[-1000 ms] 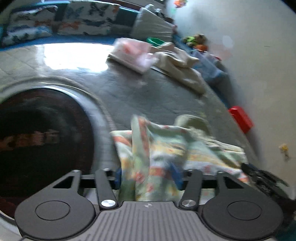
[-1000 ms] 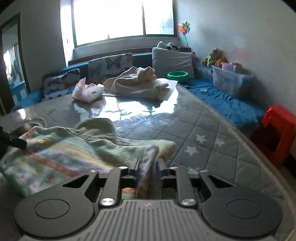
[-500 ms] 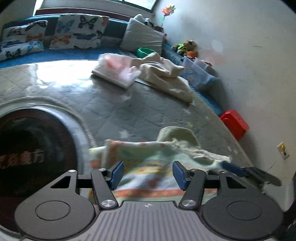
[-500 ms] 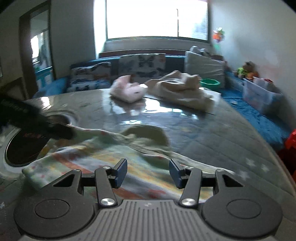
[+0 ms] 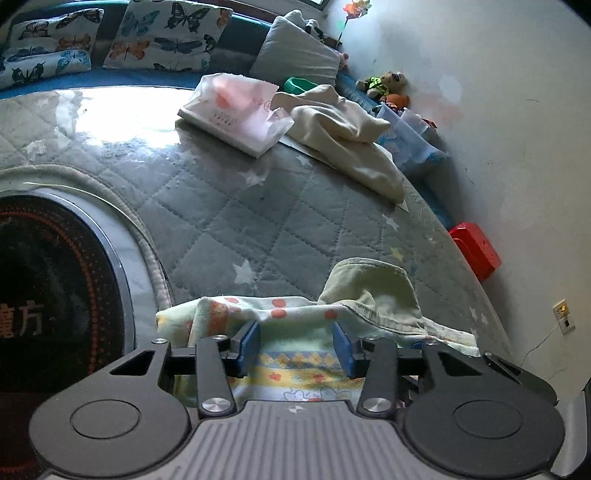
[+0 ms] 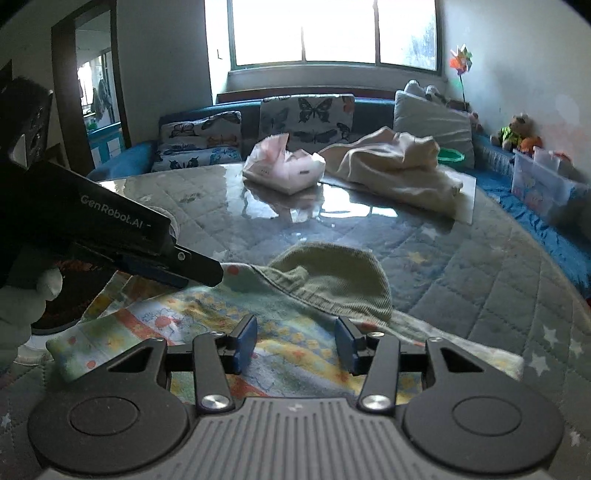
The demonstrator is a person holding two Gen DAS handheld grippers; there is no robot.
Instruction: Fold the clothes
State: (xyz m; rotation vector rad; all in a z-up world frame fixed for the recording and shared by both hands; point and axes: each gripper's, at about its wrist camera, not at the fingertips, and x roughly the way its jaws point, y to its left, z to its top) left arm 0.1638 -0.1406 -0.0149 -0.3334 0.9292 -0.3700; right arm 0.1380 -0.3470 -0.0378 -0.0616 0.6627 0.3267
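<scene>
the right wrist view takes in the bright window (image 6: 332, 33) and the left gripper (image 6: 199, 273) reaching in over the patterned garment (image 6: 207, 325), a gloved hand (image 6: 26, 295) behind it; the left wrist view instead shows a dark round panel (image 5: 55, 295) set in the quilted table (image 5: 240, 206) and a red stool (image 5: 476, 249). the garment lies flat at the table's near edge. both the left gripper (image 5: 295, 343) and right gripper (image 6: 295, 343) have pads apart, easing inward, pinching nothing. a clear bin (image 6: 543, 181) holds things too blurred to name.
</scene>
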